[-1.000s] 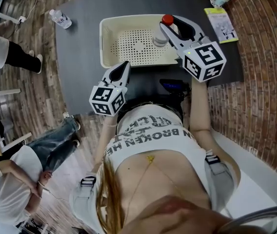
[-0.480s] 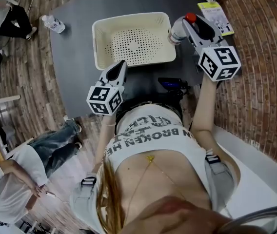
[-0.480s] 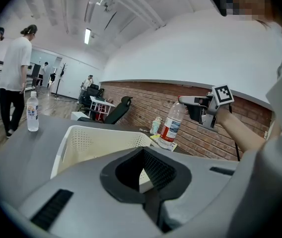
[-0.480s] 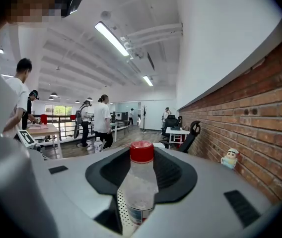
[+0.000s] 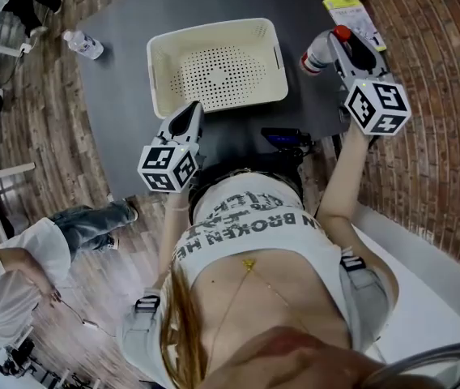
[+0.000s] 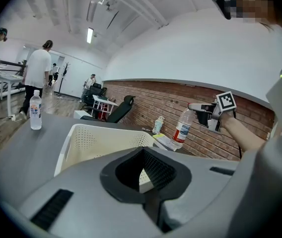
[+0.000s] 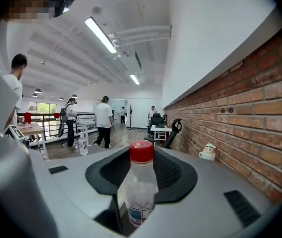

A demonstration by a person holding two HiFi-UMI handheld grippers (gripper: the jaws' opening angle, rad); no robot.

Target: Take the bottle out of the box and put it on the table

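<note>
A clear bottle (image 5: 317,57) with a red cap and red label is gripped at its neck by my right gripper (image 5: 333,45). It hangs to the right of the cream perforated box (image 5: 214,32), past the box's right rim and over the dark table (image 5: 125,96). In the right gripper view the bottle (image 7: 140,192) stands upright between the pads. From the left gripper view the bottle (image 6: 182,128) shows beside the box (image 6: 89,143), which holds nothing. My left gripper (image 5: 191,110) hovers at the box's near rim, its jaws together around nothing.
A second water bottle (image 5: 83,44) stands at the table's far left. A booklet (image 5: 350,14) and a small figurine (image 7: 208,151) lie at the far right by the brick wall. A black device (image 5: 287,140) sits at the near table edge. Several people stand on the floor beyond.
My right gripper has carried the bottle from over the box's right side to beyond its right rim. The left gripper has stayed where it was.
</note>
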